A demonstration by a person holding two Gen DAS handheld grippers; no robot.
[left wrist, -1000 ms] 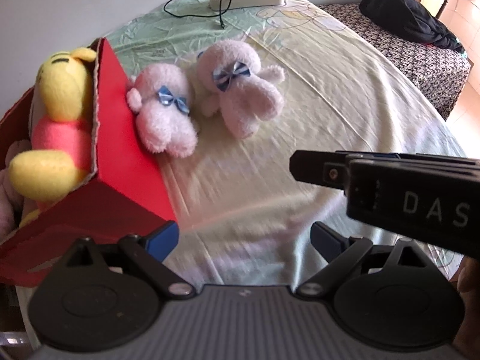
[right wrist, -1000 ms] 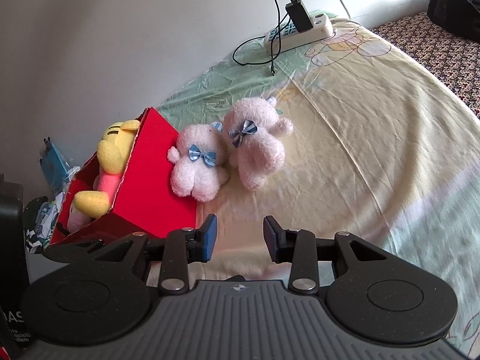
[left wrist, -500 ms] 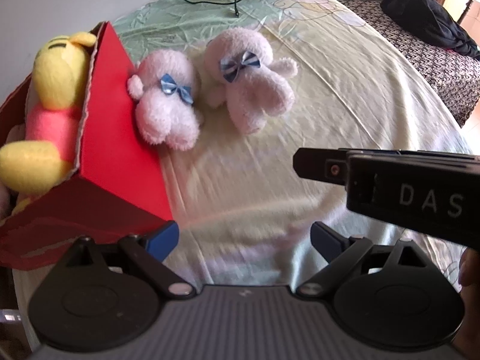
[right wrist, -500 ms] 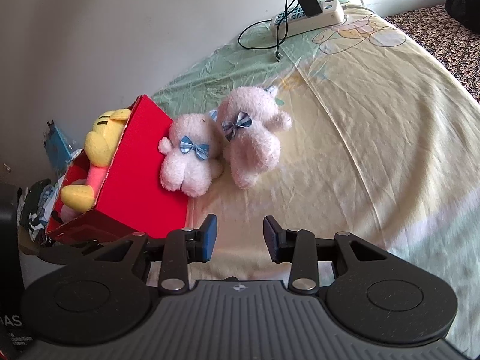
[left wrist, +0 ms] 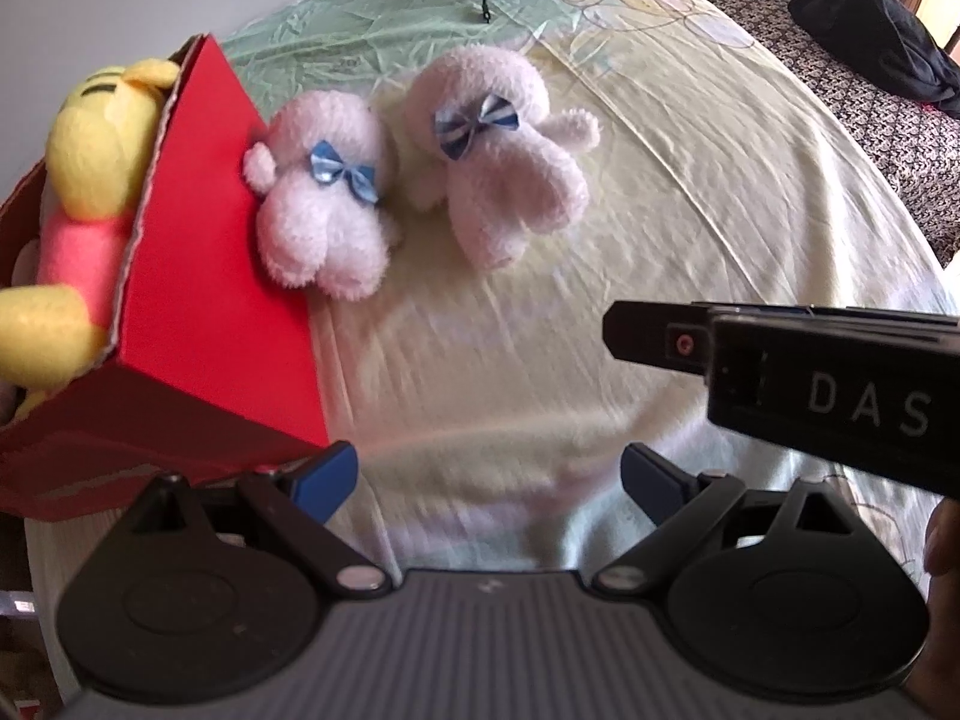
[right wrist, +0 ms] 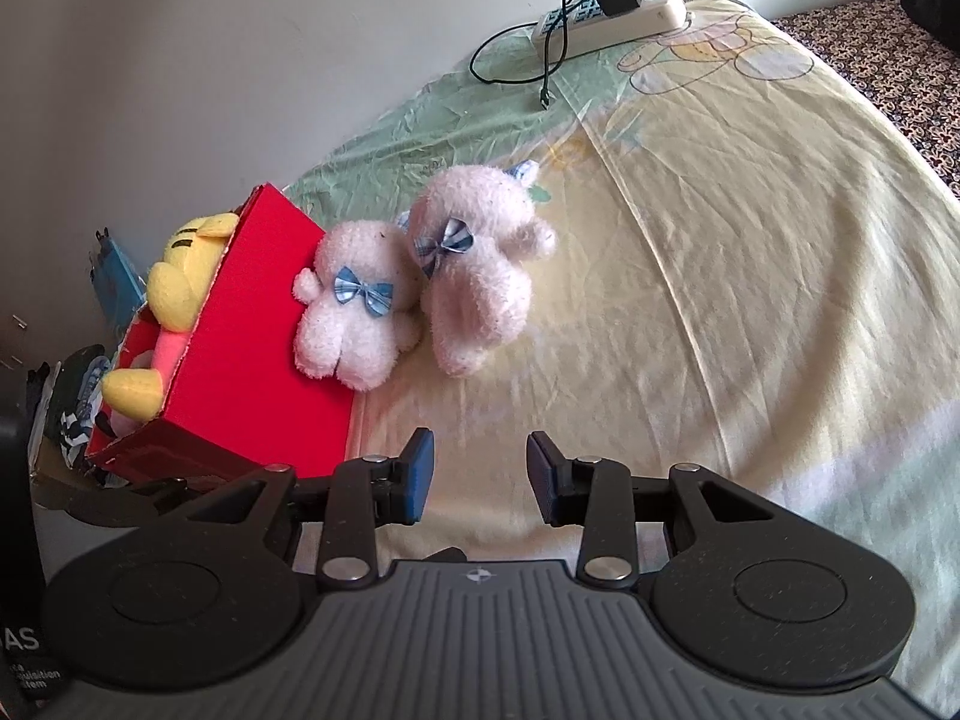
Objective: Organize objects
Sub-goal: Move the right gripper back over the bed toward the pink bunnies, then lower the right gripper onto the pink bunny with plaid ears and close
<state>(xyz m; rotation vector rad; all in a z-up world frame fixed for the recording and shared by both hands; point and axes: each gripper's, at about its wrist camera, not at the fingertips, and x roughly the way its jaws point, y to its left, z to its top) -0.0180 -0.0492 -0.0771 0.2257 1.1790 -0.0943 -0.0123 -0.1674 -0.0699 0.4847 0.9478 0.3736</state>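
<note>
Spreading across nearly the whole view, the bed under its pale yellow and green cartoon-print sheet (right wrist: pixel 750 276) serves as the work surface, bright with daylight and set against a plain white wall (right wrist: pixel 240 60) at 11 o'clock. The open red cardboard box (right wrist: pixel 258 348) sits at 9 o'clock on the bed's edge, apparently the collecting bin, since a yellow plush bear in a pink shirt (right wrist: pixel 174 294) already lies inside. Leaning against its outer wall is a small pale pink plush toy with a blue bow (right wrist: pixel 354 312), touching a larger pale pink plush toy with a blue checked bow (right wrist: pixel 474 282) just beside it toward 12 o'clock; both look yet to be boxed. The left tool (left wrist: pixel 486 477) is spread wide and empty, the right tool (right wrist: pixel 477 474) is parted and empty, both short of the toys. A white power strip with black cables (right wrist: pixel 612 12) lies at 1 o'clock.
</note>
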